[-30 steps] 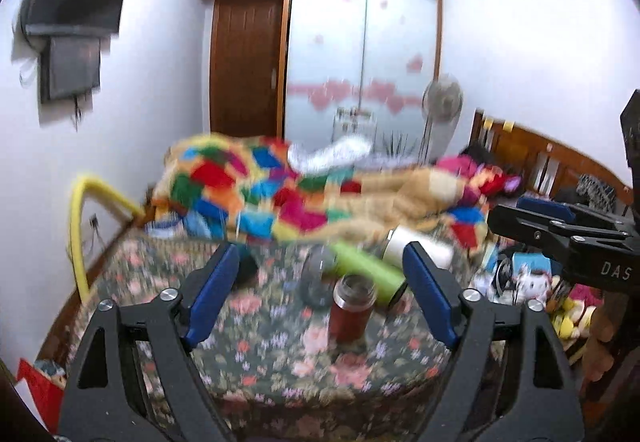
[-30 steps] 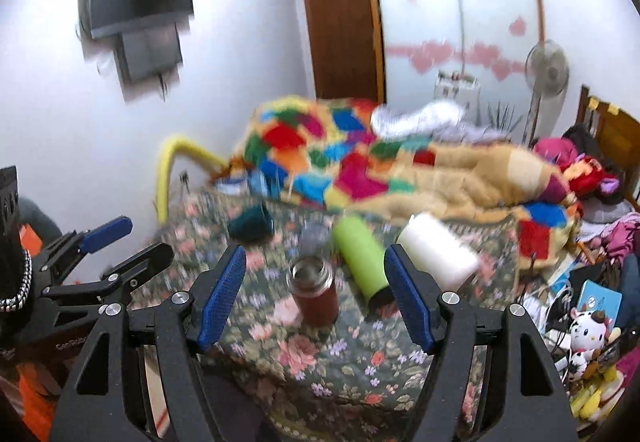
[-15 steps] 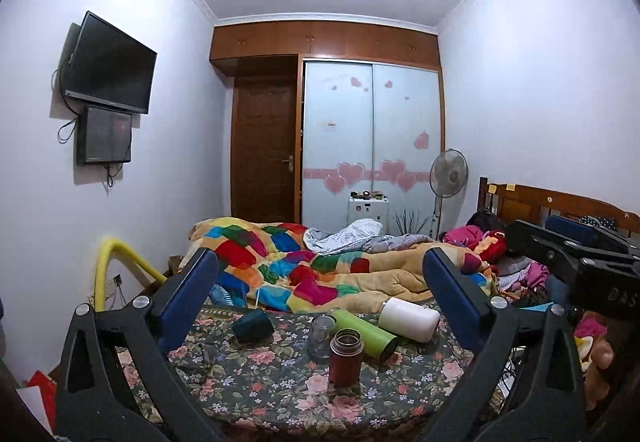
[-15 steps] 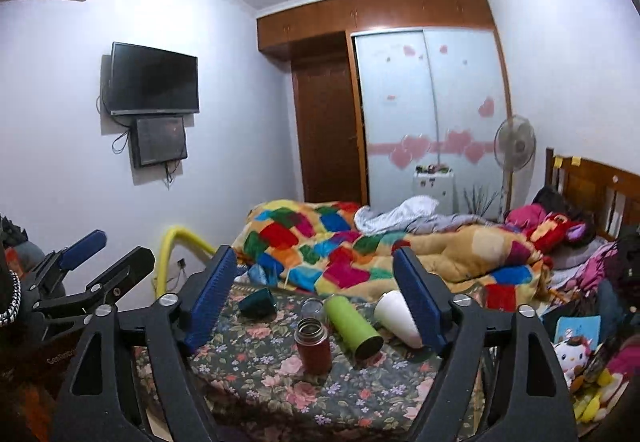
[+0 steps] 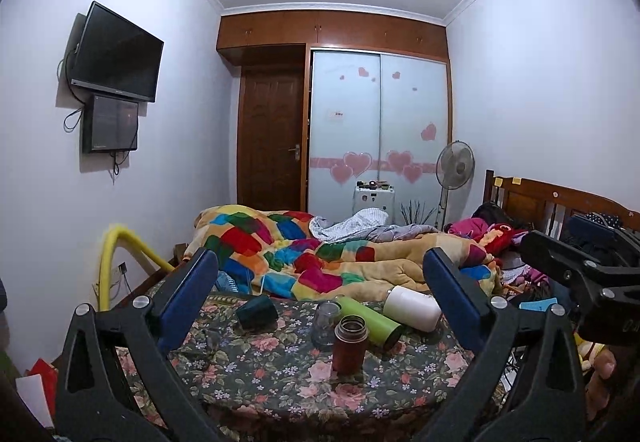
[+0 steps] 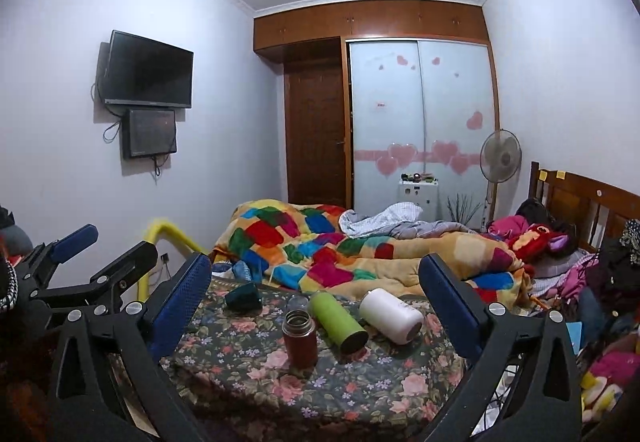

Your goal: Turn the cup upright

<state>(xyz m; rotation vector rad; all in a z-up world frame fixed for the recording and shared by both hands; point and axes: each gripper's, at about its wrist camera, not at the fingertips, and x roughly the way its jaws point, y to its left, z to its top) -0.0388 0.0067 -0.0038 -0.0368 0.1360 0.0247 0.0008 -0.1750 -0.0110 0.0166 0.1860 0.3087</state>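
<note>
A floral-cloth table holds several cups. A red-brown flask stands upright. A green bottle, a white bottle and a dark teal cup lie on their sides. A clear glass stands behind the flask. My left gripper and my right gripper are both open and empty, held back from the table.
A bed with a patchwork quilt lies behind the table. A yellow padded rail is at the left. Toys and clutter sit to the right. The right gripper shows at the right edge of the left wrist view.
Both grippers have pulled back and tilted up from the table, so the cups look smaller and lower. Both jaws have opened wider. The cups have not moved.
</note>
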